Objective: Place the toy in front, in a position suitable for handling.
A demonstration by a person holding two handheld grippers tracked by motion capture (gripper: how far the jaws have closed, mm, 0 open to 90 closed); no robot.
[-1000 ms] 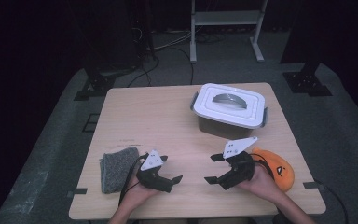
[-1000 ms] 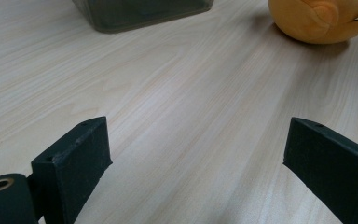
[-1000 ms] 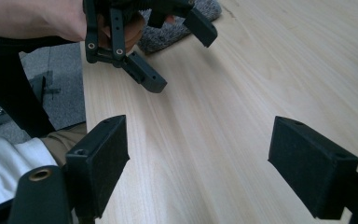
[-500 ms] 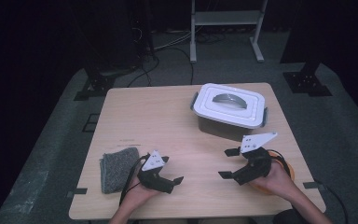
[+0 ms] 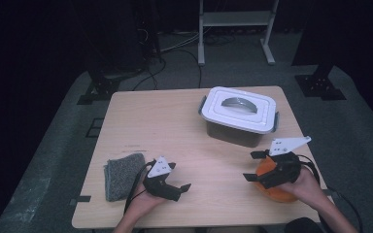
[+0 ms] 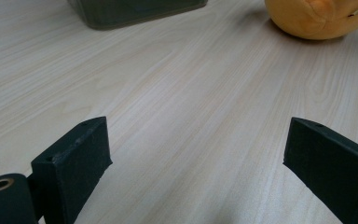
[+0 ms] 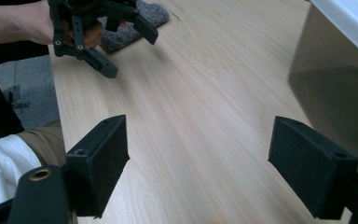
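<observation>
Black jaws on both grippers are spread wide with nothing between them, just bare wood showing in the gap in each gripper view. From above, the right gripper (image 5: 256, 166) hangs right over an orange plush toy (image 5: 274, 191) at the near right corner of the table (image 5: 165, 121), jaws pointing left, and I honestly can't tell if it's touching the toy or just above it. Over on the near left, the left gripper (image 5: 177, 187) sits low by the near edge, jaws aimed toward the right. Just left of it lies a grey folded cloth (image 5: 121, 174), close beside the hand but apart from the jaws. Farther back on the right half of the table sits a grey bin with a white lid (image 5: 239, 115), lid on, well away from both grippers.
</observation>
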